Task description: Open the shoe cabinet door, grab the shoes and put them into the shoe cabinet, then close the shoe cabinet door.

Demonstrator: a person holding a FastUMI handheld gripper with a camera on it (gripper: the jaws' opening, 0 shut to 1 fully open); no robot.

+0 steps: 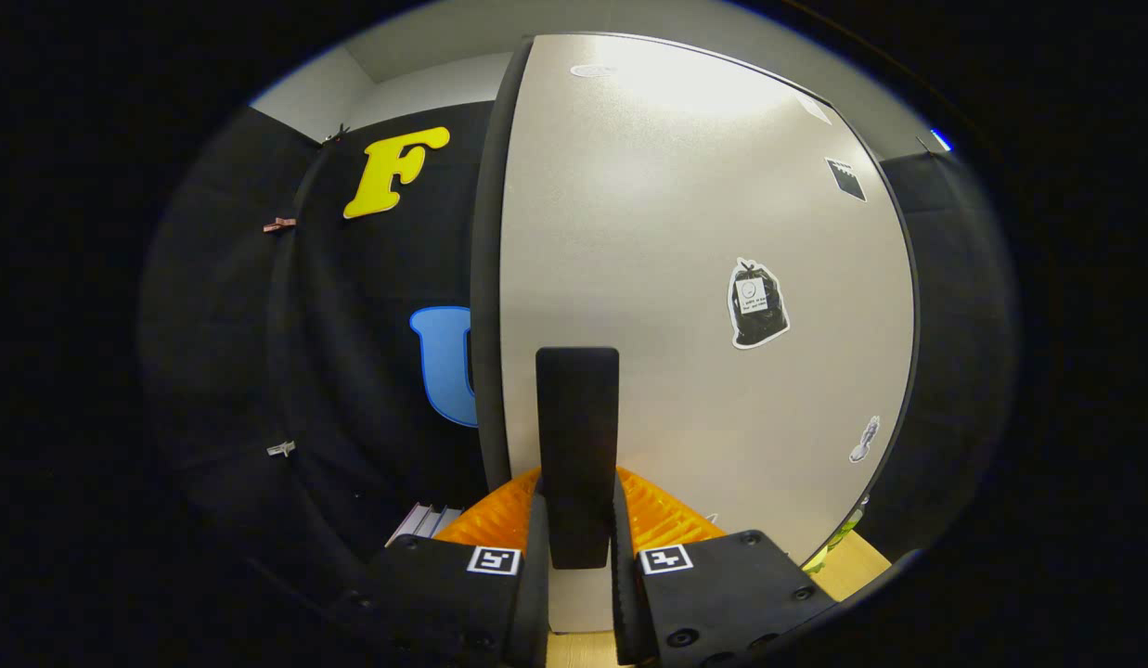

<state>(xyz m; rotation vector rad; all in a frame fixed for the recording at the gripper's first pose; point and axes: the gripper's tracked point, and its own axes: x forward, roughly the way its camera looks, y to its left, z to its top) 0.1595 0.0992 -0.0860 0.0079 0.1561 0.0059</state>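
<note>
1. Gripper view first takes in the big pale grey shoe cabinet door [685,278], matte with a dark edge, standing squarely ahead and carrying a few small stickers [757,304].
2. A flat black upright handle [577,445] sits low on the door near its left edge, rising from between the fingers.
3. The gripper [577,566] pinches that handle, both fingers pressed against its sides.
4. I judge the step to be working the door by its handle; whether opening or closing, I cannot tell.
5. Next, I reckon, comes a steady swing along the hinge arc, keeping the pinch firm so the handle does not slip.
</note>
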